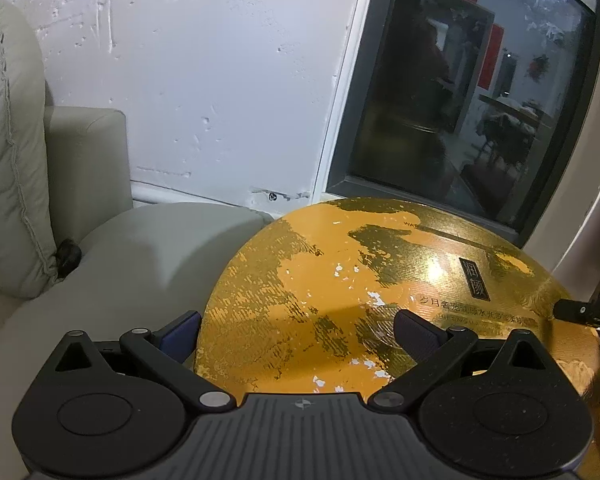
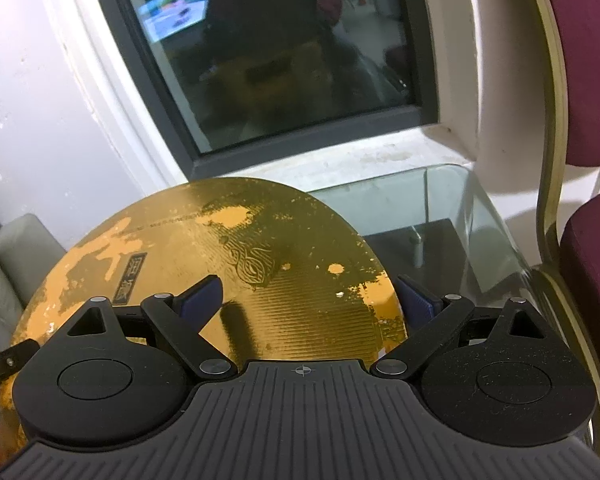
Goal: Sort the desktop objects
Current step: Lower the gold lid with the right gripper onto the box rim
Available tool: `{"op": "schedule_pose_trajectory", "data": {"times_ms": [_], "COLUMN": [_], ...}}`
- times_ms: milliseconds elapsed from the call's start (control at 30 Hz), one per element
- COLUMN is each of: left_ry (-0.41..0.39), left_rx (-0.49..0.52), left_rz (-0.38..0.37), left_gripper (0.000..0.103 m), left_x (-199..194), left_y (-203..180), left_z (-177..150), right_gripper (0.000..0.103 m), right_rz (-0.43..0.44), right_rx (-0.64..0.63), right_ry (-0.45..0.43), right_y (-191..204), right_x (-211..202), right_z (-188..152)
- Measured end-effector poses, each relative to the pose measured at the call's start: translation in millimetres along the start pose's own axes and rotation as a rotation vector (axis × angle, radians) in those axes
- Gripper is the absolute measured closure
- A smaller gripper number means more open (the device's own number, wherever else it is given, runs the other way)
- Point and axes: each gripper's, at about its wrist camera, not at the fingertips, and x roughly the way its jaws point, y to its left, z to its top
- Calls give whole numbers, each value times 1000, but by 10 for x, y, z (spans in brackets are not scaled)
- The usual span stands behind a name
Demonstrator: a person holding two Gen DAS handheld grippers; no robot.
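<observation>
- Gold box (image 1: 340, 280): a flat, worn, gold-coloured box with patches of orange showing through the foil. It lies broad face up, between the two tongs and in front of a dark window (image 1: 460, 100).
- Orientation: fisheye bending makes its outline look rounded, so its long axis cannot be told with certainty. In the left wrist view the black label (image 1: 475, 278) and the lines of printed characters run toward the window and the right.
- Left tongs (image 1: 298, 330): open wide. One blue pad (image 1: 180, 332) sits just off the box's left edge and the other finger (image 1: 416, 334) lies over the top face; whether either presses on the box cannot be told.
- Right tongs (image 2: 310, 300): open wide. One pad (image 2: 202, 300) is above the gold face and the other (image 2: 416, 300) is just beside the box's right edge.
- Surroundings: a glass bench (image 2: 440, 200) shows to the right of the box, a dark red chair (image 2: 588, 240) beyond that, a pale grey sofa (image 1: 100, 260) to the left, and a white wall (image 1: 200, 80) behind.
</observation>
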Motion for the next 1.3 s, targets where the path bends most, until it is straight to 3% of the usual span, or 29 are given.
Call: {"op": "schedule_pose_trajectory", "data": {"times_ms": [533, 767, 1300], "left_ry": [29, 12, 19], "left_rx": [-14, 28, 10], "left_rz": [6, 30, 10], "left_gripper": [4, 4, 2], "left_x": [78, 56, 141], "left_y": [101, -4, 85], "left_z": [-77, -23, -101], "right_gripper": [8, 8, 8], "right_rz": [-2, -5, -51], "right_rx": [-48, -20, -62], "right_ry": [-16, 11, 16], "right_y": [92, 30, 122], "right_x": [-13, 54, 23], "right_z": [-7, -4, -30]}}
